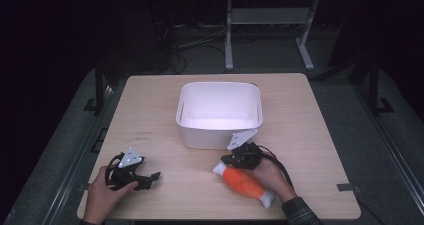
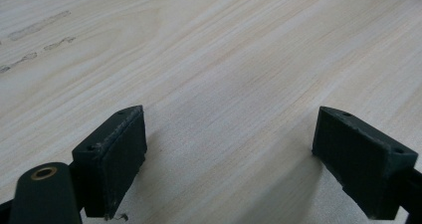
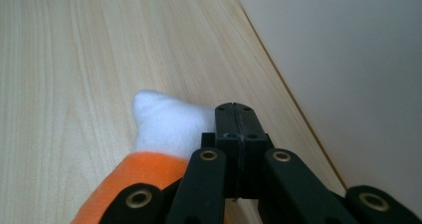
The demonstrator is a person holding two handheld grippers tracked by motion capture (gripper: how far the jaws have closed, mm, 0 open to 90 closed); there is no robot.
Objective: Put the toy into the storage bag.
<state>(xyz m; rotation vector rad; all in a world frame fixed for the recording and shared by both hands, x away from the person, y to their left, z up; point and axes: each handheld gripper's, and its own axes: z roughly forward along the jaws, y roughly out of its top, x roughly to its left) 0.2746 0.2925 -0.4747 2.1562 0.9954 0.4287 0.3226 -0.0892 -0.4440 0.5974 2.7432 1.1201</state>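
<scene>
Wooden table — orange-and-white plush toy touches the closed, empty right gripper (left gripper gapes wide).

Left gripper: we hold it low at the near left, jaws spread wide.
Right gripper: near right, jaws pressed together.

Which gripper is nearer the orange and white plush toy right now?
Right. The right gripper is shut, right beside the orange and white plush toy; the left gripper rests open well to its left, across bare table.
</scene>
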